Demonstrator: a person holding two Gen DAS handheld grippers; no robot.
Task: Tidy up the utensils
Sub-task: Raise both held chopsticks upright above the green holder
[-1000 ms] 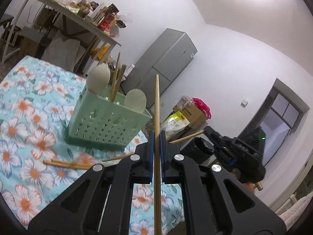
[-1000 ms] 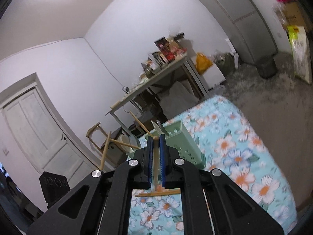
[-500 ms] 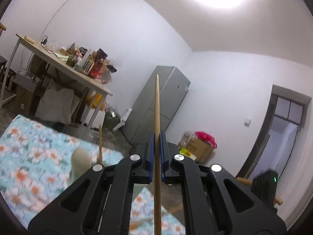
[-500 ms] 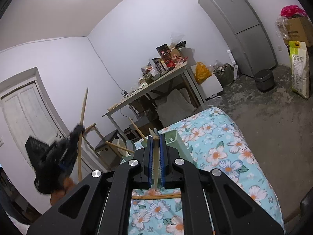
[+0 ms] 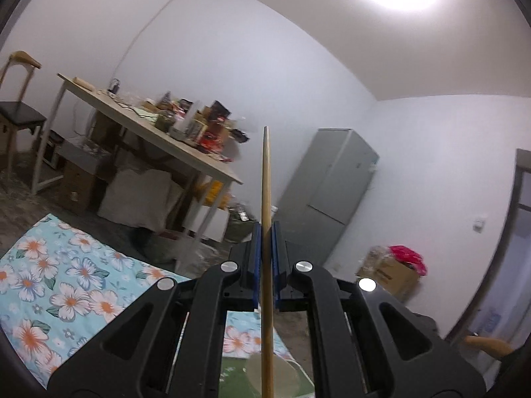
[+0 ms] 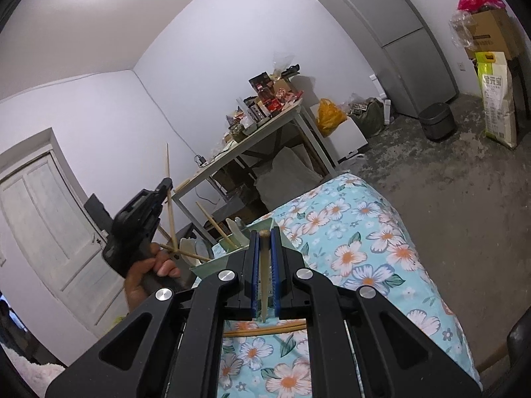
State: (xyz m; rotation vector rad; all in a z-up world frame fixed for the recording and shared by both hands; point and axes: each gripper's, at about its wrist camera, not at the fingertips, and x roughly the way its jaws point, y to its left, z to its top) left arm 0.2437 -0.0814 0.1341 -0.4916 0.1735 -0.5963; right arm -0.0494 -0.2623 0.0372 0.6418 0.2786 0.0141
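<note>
The left gripper (image 5: 265, 232) is clenching a long wooden chopstick (image 5: 265, 182) between its blue pads, the jaws pressing tight against it. The chopstick is a thin, round, pale-brown stick, narrowing slightly to a blunt far tip, and it is standing up past the fingertips and running down between the black arms. In the right wrist view this left gripper (image 6: 167, 184) is showing at the left, held in a hand (image 6: 146, 273), with the chopstick (image 6: 170, 195) sticking out above and below its jaws, over the near left side of the green holder (image 6: 212, 265).

The right gripper (image 6: 264, 235) is grasping a short pale wooden utensil handle (image 6: 264, 265) with a rounded brown end, its jaws closing snugly on it. Which utensil it belongs to is not clear. The green holder is sitting just beyond these fingertips on the floral cloth (image 6: 365, 258), with spoons and sticks leaning in it. Two more chopsticks (image 6: 265, 330) are lying side by side on the cloth, near the right gripper's base.
</note>
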